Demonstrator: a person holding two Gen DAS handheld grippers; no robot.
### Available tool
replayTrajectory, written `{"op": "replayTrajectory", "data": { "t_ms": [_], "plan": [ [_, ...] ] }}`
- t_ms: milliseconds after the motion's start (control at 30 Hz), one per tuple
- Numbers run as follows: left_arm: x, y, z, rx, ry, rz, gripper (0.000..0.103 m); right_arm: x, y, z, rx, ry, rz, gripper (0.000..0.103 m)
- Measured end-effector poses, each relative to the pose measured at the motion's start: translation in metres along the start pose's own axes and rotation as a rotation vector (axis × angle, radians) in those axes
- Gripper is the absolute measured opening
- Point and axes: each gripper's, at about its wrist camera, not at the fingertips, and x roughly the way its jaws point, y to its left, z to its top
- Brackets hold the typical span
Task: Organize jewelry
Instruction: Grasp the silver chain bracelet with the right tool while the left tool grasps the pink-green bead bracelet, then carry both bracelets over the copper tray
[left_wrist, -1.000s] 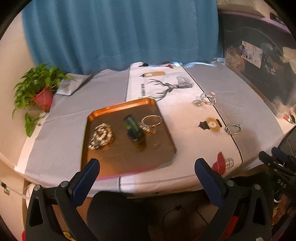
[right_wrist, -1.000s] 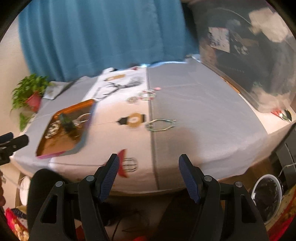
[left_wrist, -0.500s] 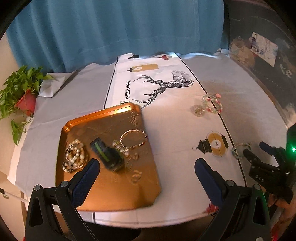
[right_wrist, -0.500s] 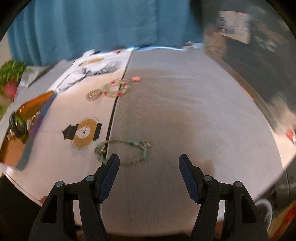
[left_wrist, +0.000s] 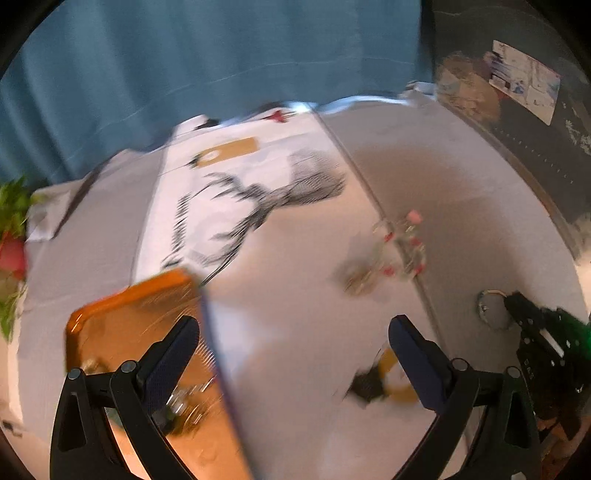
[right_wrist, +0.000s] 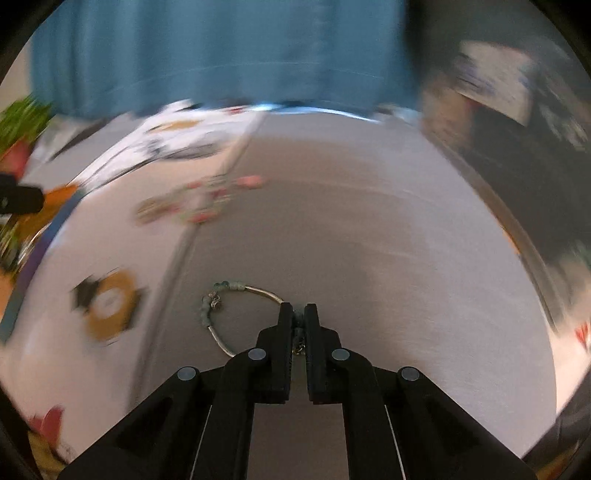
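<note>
My right gripper (right_wrist: 297, 314) is shut on a silver bracelet with green beads (right_wrist: 225, 295) that lies on the grey tablecloth; its loop stretches to the left of the fingers. The same bracelet (left_wrist: 489, 308) and right gripper show at the right of the left wrist view. My left gripper (left_wrist: 293, 350) is open and empty, above the right edge of the orange tray (left_wrist: 122, 317). Jewelry (left_wrist: 184, 400) lies in the tray under the left finger. A red beaded bracelet (left_wrist: 402, 251) and a gold piece (left_wrist: 358, 278) lie on the cloth farther back.
A white runner with a deer print (left_wrist: 258, 199) crosses the table. A potted plant (left_wrist: 13, 236) stands at the far left. A blue curtain (left_wrist: 207, 66) hangs behind. Dark clutter (left_wrist: 535, 122) borders the right table edge. Both views are motion-blurred.
My right gripper moved forward and down and shut on the green-beaded bracelet. My left gripper moved forward over the tray's right edge and stayed open.
</note>
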Motion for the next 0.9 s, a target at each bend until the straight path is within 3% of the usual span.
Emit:
{"op": "replayTrajectory", "data": {
  "t_ms": [67,200,333,500,567,700,767,900],
  "plan": [
    [0.013,-0.012,0.015,0.03,0.005,-0.034,0.102,0.002,-0.021,0.0,0.074,-0.008,-0.018,0.006],
    [0.042,-0.038,0.043,0.113,0.035,-0.086,0.102,0.002,-0.031,0.001,0.085,-0.018,-0.018,0.006],
    [0.064,-0.057,0.053,0.188,0.072,-0.088,0.098,0.002,-0.031,0.001,0.077,-0.027,-0.012,0.006],
    [0.085,-0.063,0.055,0.196,0.108,-0.093,0.088,0.002,-0.038,0.002,0.115,-0.032,0.015,0.006],
    [0.094,-0.061,0.058,0.178,0.129,-0.098,0.071,0.003,-0.038,0.003,0.109,-0.036,0.012,0.006],
    [0.104,-0.054,0.058,0.138,0.16,-0.132,0.052,0.004,-0.038,0.004,0.107,-0.039,0.014,0.007],
    [0.102,-0.051,0.056,0.117,0.16,-0.182,0.008,0.004,-0.038,0.004,0.102,-0.044,0.01,0.007],
    [0.07,-0.041,0.06,0.091,0.082,-0.238,0.004,0.0,-0.033,0.005,0.086,-0.059,0.001,0.006]
  ]
}}
